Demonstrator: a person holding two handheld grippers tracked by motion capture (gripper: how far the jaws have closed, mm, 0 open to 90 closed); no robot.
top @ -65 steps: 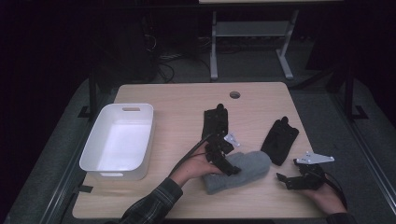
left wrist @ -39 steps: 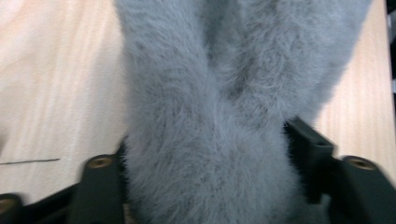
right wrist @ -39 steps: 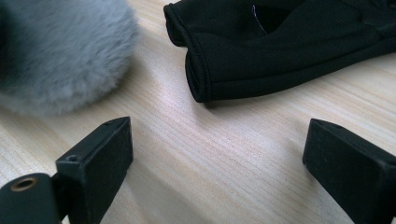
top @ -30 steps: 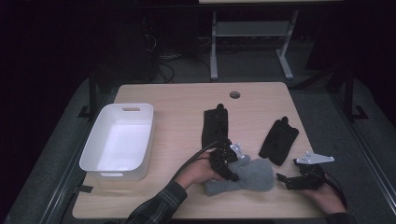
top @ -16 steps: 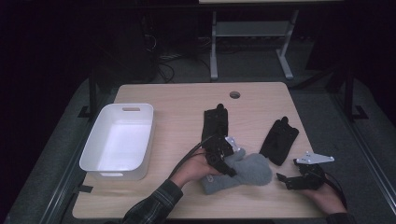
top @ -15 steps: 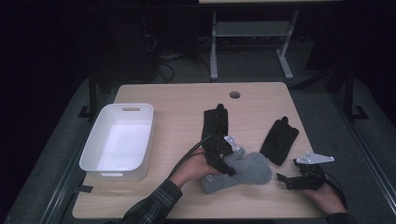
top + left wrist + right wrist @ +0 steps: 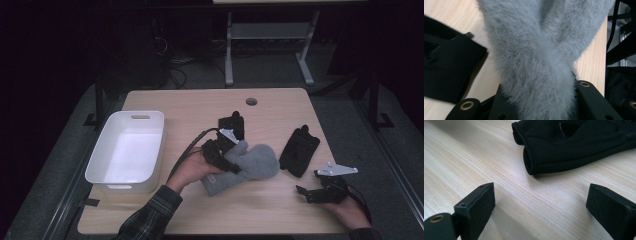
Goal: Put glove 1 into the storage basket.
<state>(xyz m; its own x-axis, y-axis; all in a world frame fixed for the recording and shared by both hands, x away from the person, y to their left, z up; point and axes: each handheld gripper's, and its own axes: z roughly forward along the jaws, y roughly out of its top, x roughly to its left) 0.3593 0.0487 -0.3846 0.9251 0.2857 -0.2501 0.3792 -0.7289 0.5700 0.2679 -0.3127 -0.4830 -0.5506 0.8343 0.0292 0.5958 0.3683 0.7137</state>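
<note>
Since a second ago the left gripper (image 7: pixel 231 159) has lifted the grey mitten (image 7: pixel 250 165) slightly toward the table's (image 7: pixel 280 215) far side, its jaws closing a little and now clenched on the fuzzy cuff. Nearest, the right gripper (image 7: pixel 311 192) rests with jaws spread wide, grasping nothing. Beyond lie two black gloves (image 7: pixel 299 150) (image 7: pixel 232 124); a white tub (image 7: pixel 125 150) sits left.

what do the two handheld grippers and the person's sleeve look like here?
Both are black. The left gripper has a pale plate on top and a black cable looping back past the hand. The right gripper carries a grey three-cornered plate and a black cable. Its fingers are blocky black pads. The left sleeve is dark plaid.
</note>
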